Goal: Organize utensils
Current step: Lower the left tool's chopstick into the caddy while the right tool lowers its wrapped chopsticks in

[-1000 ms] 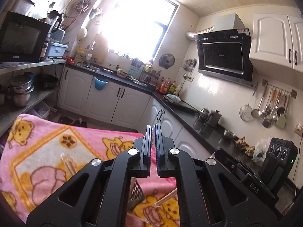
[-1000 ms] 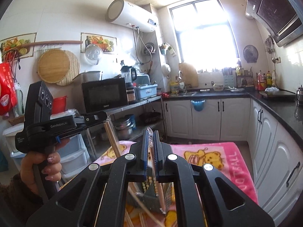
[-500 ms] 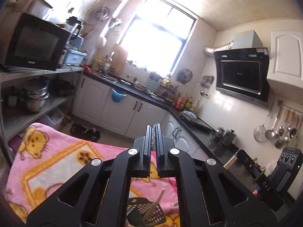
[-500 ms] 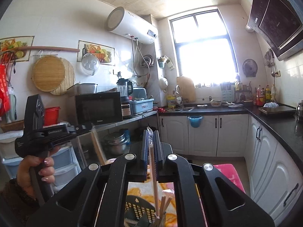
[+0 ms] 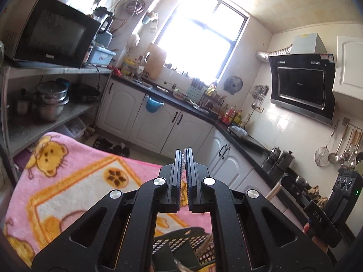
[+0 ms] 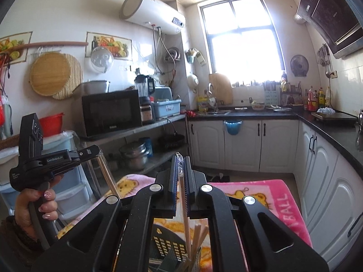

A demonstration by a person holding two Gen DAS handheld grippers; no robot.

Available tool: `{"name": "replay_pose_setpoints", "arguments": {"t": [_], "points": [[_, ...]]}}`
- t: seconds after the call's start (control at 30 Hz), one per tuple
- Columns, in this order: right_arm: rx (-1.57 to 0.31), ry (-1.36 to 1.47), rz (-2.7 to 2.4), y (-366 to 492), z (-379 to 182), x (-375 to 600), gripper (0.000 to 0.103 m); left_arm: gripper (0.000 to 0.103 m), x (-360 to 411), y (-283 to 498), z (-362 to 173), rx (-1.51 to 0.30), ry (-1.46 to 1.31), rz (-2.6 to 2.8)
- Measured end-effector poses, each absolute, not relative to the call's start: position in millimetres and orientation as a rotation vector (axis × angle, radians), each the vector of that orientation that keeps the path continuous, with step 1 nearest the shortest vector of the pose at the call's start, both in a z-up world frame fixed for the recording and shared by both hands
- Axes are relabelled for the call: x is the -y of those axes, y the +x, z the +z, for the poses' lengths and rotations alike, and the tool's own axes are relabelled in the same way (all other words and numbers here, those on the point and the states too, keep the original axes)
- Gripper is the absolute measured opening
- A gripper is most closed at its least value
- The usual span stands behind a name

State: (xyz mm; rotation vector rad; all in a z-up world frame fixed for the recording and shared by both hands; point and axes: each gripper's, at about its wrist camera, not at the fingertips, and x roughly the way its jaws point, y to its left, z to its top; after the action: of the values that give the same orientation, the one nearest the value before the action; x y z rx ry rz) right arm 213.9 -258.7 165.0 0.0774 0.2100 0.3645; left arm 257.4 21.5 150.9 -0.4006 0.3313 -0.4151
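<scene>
Chopstick, a pale wooden one [image 6: 183,206] in clear wrapping, stands pinched in my right gripper [image 6: 180,165] above the black perforated plastic basket [image 6: 166,244] on the pink bear-print blanket [image 6: 267,195], while only that view shows my left gripper [image 6: 96,151] clamping another wooden chopstick [image 6: 108,176].

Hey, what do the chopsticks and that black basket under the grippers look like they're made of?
The chopsticks look like pale bamboo or wood: matte tan, one wrapped in clear crinkly film at the tip. The black basket looks like moulded plastic: dull finish, regular grid of holes. The blanket beneath looks like fleece, soft and printed.
</scene>
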Motion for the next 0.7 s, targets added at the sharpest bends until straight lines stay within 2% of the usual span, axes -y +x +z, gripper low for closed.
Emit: {"name": "replay_pose_setpoints", "arguments": {"t": [0.33, 0.7], "points": [[-0.278, 0.079, 0.365, 223.6, 136.4, 251.9, 0.006, 0.002, -16.1, 257.1, 120.1, -0.397, -0.38, -0.421], [-0.349, 0.099, 0.353, 228.4, 110.4, 249.6, 0.006, 0.002, -24.0, 239.2, 135.1, -0.343, -0.399, -0.427]]}}
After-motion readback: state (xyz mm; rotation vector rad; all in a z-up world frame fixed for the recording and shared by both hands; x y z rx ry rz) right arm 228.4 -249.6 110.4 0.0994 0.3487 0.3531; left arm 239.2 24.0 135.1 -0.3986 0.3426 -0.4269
